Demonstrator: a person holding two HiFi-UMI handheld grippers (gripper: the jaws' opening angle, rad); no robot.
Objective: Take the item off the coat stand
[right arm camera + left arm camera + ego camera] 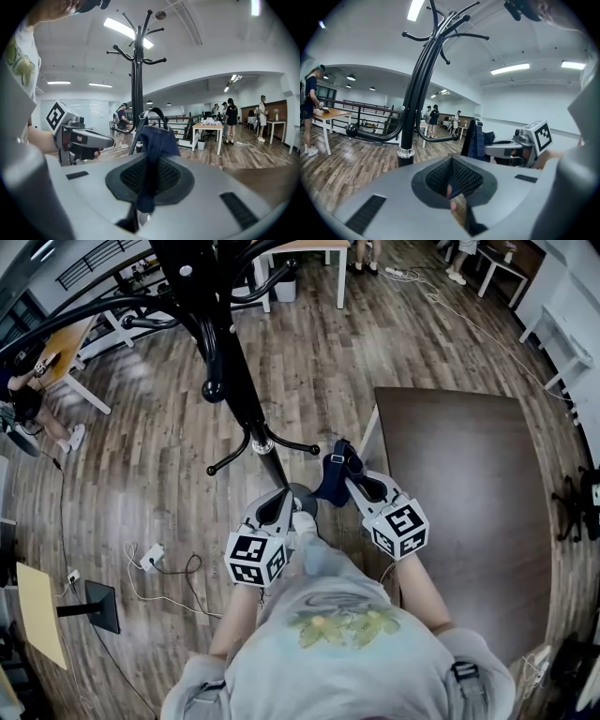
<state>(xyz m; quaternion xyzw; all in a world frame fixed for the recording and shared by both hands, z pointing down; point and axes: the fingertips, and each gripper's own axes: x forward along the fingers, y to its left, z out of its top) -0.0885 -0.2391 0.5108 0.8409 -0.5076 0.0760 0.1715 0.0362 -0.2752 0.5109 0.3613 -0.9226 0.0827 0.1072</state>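
Observation:
A black coat stand [242,390] rises in front of me, its hooks bare in the left gripper view [408,117] and the right gripper view [137,84]. My right gripper [349,479] is shut on a dark blue fabric item [335,479] with a black strap, held clear of the stand, just right of its base. The cloth hangs between the pads [154,140] of that gripper [150,176]. My left gripper [284,504] sits beside the pole's base, jaws together with nothing in them [451,177]. From the left gripper view the blue item [477,139] shows to the right.
A dark brown table [459,484] stands to the right. A power strip with cables [150,557] and a small floor stand [98,606] lie at the left. Desks [56,352] and several people are further back on the wooden floor.

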